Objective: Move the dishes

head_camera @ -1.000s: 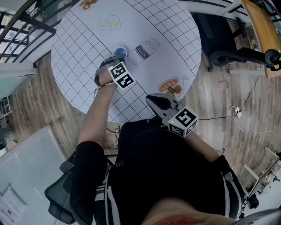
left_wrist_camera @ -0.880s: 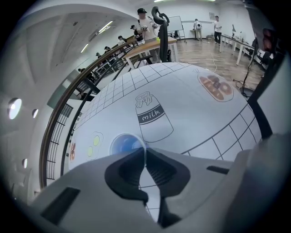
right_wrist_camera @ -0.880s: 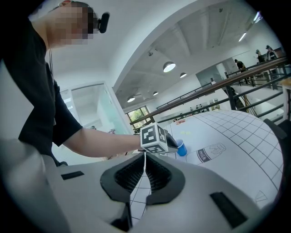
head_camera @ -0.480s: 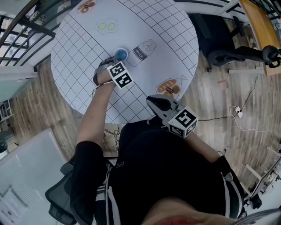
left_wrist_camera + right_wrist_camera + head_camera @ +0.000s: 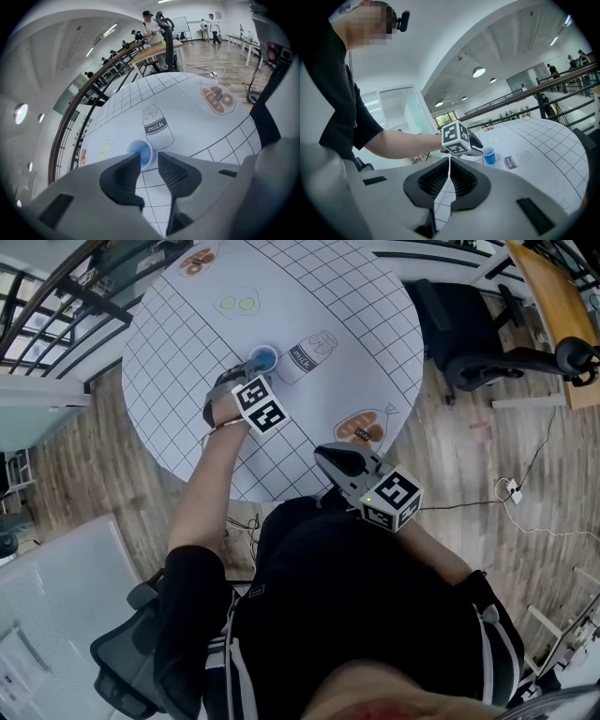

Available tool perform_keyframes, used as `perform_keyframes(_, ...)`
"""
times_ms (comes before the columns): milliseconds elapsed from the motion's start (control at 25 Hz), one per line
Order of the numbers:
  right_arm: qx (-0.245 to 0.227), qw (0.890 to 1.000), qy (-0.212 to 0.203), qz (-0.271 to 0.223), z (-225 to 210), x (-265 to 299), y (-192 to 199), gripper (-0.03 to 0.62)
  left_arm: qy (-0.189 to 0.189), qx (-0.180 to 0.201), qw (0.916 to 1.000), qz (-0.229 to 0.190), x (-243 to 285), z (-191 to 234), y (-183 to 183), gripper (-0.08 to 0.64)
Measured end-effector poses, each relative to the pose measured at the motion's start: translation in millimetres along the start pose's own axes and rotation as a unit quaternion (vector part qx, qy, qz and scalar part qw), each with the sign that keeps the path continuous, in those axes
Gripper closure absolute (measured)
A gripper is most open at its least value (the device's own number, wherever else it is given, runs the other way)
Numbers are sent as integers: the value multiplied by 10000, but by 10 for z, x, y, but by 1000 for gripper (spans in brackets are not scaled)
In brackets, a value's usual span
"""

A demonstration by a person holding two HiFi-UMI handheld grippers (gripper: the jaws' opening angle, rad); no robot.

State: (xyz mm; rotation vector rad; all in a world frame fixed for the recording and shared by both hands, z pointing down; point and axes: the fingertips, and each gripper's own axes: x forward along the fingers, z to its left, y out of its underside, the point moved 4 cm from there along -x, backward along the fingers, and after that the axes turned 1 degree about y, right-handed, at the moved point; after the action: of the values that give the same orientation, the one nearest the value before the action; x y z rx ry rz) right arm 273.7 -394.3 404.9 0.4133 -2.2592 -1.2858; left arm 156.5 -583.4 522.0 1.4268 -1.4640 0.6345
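**Small blue cup let go near the middle of the desk**

The blue cup (image 5: pixel 263 359) stood upright on the round desk (image 5: pixel 356 296), well in from the near edge and just beside the printed milk bottle (image 5: pixel 312 351). It looked like thin plastic: probably light, easy to tip, and liable to flex under a hard squeeze. A gentle pinch across its wall, about halfway up, seemed the safest hold.

The left forearm reached out over the desk, its claw (image 5: pixel 149 161) tilted steeply down. Its jaws had just been opening and stood spread, with the cup just beyond their tips and nothing pinched. The right claw (image 5: pixel 449 176) hung by the near edge, roughly level, pressed together and empty.
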Motion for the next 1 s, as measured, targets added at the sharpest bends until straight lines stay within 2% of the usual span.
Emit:
perform_keyframes(240, -423, 9988, -192, -121, 139, -91, -197, 571, -235, -748, 9960, -423, -509, -115, -5, 440)
perform_keyframes(360, -603, 9978, -208, -198, 185, -168, -285, 571, -201, -1443, 9852, -907, -814, -230, -42, 448)
perform_keyframes(480, -675, 9972, -197, -246, 216, -226, -318, 571, -167, -2145, 9651, -1496, -1140, -362, -79, 488)
perform_keyframes(600, -665, 9971, -211, -307, 236, -260, -346, 571, -211, -2652, 9412, -2081, -1490, -501, -94, 509)
perform_keyframes(760, -690, 9968, -263, -295, 243, -272, -392, 571, -229, -3185, 9075, -2731, -1900, -653, -94, 529)
perform_keyframes(1000, -715, 9964, -358, -271, 292, -240, -413, 571, -336, -3829, 8607, -3338, -2285, -879, 37, 554)
